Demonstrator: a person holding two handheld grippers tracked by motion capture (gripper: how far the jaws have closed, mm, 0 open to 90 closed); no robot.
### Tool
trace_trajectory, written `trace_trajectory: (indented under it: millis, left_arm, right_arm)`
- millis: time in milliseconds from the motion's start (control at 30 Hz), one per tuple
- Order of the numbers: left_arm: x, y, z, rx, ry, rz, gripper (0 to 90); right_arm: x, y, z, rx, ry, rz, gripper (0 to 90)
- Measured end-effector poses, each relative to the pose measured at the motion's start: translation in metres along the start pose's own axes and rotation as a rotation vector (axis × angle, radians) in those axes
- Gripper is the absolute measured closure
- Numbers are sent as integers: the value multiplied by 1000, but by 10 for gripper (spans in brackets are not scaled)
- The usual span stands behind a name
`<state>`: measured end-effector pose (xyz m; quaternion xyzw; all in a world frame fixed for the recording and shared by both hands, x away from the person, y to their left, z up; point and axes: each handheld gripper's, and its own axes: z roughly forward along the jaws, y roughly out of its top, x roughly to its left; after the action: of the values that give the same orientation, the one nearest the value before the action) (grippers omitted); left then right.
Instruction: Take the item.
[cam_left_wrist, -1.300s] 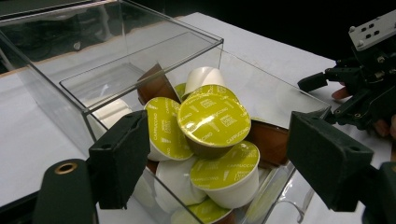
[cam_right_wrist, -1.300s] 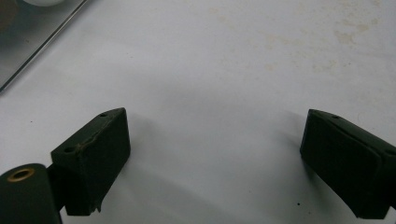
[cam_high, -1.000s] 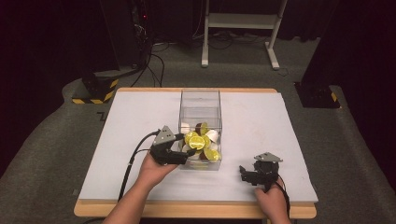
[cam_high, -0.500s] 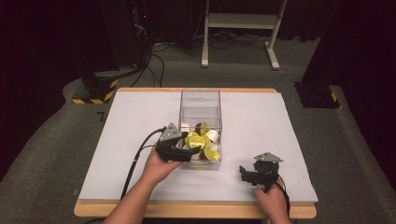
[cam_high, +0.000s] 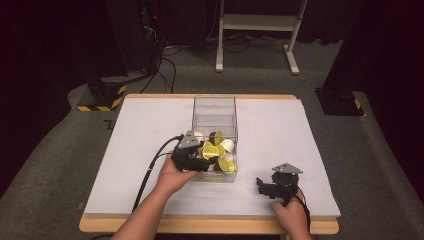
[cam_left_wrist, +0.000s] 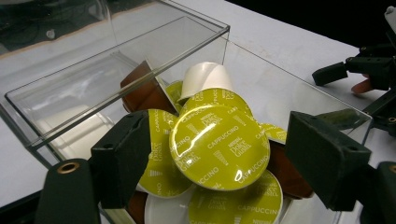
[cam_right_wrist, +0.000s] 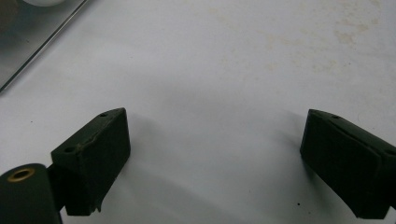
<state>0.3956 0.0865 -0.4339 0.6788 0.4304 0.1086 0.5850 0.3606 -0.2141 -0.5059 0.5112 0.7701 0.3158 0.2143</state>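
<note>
The left gripper (cam_left_wrist: 212, 154) straddled a glossy green-lidded capsule (cam_left_wrist: 218, 140), jaws just narrowing, pads apart from it, atop the half-hidden heap in the clear box (cam_high: 214, 106) mid-table. The right gripper (cam_right_wrist: 215, 163) stood spread near the front edge.

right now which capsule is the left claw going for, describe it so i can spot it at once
Start at the clear plastic box in the middle of the white table; its near end holds a heap of coffee capsules. The one between the open jaws of the left claw is the top capsule, lying foil-up. Its shiny lime-green lid reads CAPPUCCINO and is fully uncovered, unlike the half-buried green, brown and white ones around it.
</note>
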Motion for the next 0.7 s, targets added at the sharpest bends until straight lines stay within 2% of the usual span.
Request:
trace_trajectory:
  millis: [67,233,300,433,700]
  left_arm:
    - [0,0,1,11,3,10,236]
    - [0,-2,5,23,8,2,251]
    - [1,-2,5,36,11,17,259]
    - [0,-2,7,34,22,19,276]
    - [-2,-3,7,36,36,52,278]
  right_arm:
    - [0,0,0,0,0,0,84]
    - [0,0,0,0,0,0,84]
    - [0,0,0,0,0,0,84]
    - [0,0,0,0,0,0,84]
    - [0,0,0,0,0,2,85]
